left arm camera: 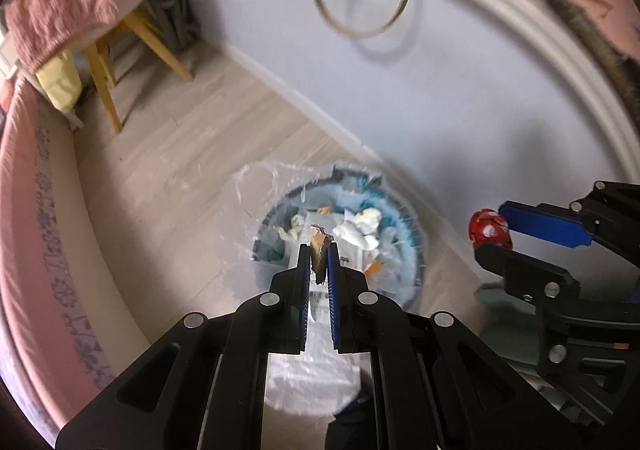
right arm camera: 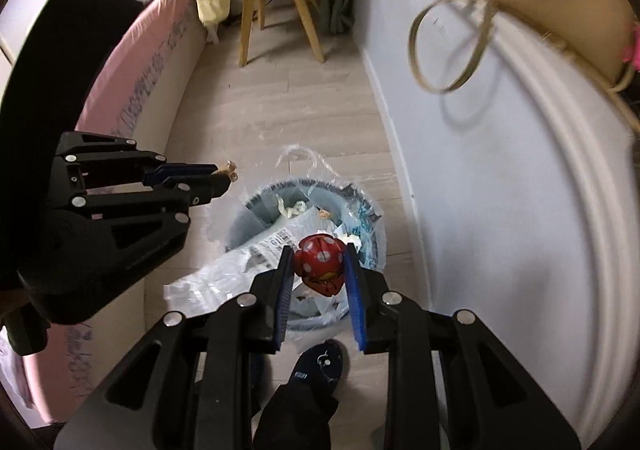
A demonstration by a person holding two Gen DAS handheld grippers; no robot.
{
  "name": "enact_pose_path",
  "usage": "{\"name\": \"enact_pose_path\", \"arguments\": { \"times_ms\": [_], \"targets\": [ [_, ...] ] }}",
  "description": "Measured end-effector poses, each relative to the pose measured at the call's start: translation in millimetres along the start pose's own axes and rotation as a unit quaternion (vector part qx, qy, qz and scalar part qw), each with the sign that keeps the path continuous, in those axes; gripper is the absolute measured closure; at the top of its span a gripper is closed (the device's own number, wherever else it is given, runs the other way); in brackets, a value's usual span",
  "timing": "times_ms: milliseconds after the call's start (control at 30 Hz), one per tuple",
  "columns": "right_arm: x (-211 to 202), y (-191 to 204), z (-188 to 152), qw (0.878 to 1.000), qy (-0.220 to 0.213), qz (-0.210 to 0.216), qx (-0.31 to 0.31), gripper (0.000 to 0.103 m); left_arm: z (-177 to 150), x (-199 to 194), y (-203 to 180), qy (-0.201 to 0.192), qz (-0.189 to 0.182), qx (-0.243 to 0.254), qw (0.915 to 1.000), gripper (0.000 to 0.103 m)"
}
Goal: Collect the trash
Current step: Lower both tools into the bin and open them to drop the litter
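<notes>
Left wrist view: we see a brown paper scrap (left arm camera: 319,250), perhaps cardboard, pinched in the left gripper (left arm camera: 319,252) above the lined bin (left arm camera: 418,250) by the wall. Our right gripper (right arm camera: 318,262) clamps a crumpled red spotted wrapper (right arm camera: 320,264) over the bin's near rim. Tissues (left arm camera: 360,228) inside blur together; a dark shoe (right arm camera: 320,364) is partly hidden.

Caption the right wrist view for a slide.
Right gripper holds a red spotted wrapper above the lined trash bin.

Lined bin (left arm camera: 416,246) on pale wood floor (left arm camera: 168,185)
</notes>
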State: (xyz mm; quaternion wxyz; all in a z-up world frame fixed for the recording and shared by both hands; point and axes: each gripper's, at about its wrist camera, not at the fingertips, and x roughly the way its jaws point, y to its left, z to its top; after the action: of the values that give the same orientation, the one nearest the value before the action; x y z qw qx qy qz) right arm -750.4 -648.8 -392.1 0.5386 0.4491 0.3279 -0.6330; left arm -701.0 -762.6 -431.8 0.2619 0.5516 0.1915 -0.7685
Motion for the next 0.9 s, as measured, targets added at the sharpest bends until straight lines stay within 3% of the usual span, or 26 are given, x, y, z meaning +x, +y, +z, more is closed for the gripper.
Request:
{"name": "enact_pose_path", "arguments": {
  "times_ms": [133,433,900],
  "targets": [
    [64,-9,-11,1.000,0.022,0.009,-0.006,0.078,-8,54,0,0.018,-0.001,0.003,0.9998,0.096],
    [150,-18,-24,0.998,0.042,0.028,-0.032,0.078,-10,156,3,0.051,-0.010,0.005,0.9986,0.096],
    [221,-34,-22,0.997,0.057,0.041,-0.036,0.078,-5,228,8,0.072,-0.022,0.013,0.9971,0.096]
  ]
}}
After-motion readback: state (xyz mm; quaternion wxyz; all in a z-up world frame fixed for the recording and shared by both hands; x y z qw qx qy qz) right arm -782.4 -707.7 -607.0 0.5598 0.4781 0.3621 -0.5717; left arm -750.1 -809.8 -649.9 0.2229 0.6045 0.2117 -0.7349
